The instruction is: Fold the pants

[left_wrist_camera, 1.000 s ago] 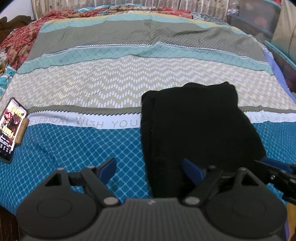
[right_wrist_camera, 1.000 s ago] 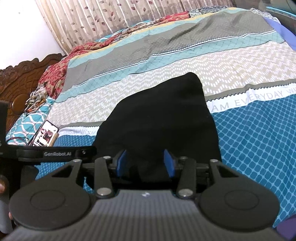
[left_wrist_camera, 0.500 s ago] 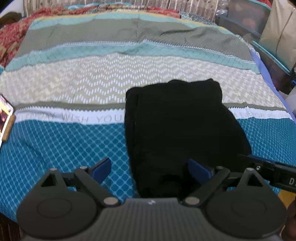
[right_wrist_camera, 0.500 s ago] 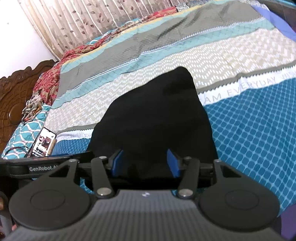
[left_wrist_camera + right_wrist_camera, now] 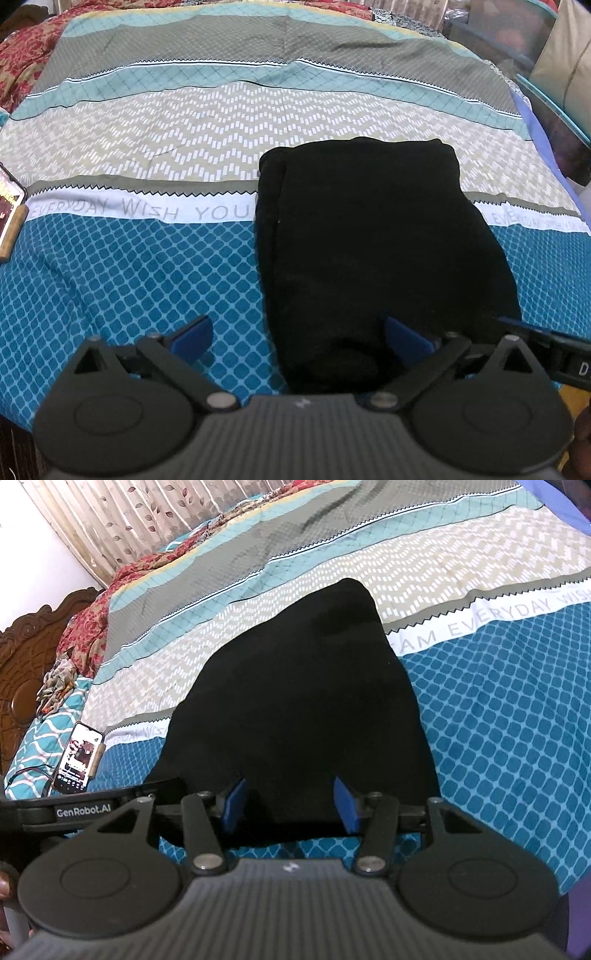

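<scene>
Left gripper jaws, just been opening, stand wide over our folded black pants; right gripper half open, gripping nothing, on the bedspread.

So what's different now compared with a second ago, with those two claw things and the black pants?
The left gripper has just been opening wide, its blue pads clear of the folded black pants. The right gripper opened slightly, gripping nothing. The pants stayed folded on the patterned bedspread; the phone did not move.
</scene>
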Action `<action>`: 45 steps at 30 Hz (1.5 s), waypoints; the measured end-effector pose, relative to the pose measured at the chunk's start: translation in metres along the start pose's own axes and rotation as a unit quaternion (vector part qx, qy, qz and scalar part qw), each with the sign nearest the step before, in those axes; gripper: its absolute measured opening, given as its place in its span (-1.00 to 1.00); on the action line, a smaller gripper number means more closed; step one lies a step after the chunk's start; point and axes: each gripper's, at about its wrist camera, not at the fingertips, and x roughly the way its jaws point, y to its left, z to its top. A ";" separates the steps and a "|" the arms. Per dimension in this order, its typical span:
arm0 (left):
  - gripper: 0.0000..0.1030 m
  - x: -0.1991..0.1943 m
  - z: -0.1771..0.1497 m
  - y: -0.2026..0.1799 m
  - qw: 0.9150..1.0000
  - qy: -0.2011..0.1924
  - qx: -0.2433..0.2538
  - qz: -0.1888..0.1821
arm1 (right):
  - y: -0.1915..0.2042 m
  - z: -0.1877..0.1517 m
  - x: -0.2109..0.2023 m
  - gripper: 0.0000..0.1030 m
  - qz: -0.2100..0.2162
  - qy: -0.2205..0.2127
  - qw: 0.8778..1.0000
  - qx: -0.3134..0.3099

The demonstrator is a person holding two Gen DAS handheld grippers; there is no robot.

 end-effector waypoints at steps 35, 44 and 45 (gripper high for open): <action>1.00 0.012 -0.001 0.000 1.000 0.013 0.018 0.001 | -0.015 -0.003 0.007 0.25 0.006 0.029 0.998 0.052; 1.00 0.007 -0.004 -0.016 0.997 -0.009 0.072 0.038 | -0.014 -0.003 0.008 0.28 0.008 0.028 0.998 0.055; 1.00 0.007 -0.004 -0.016 0.997 -0.010 0.073 0.039 | -0.014 -0.003 0.008 0.28 0.008 0.028 0.998 0.056</action>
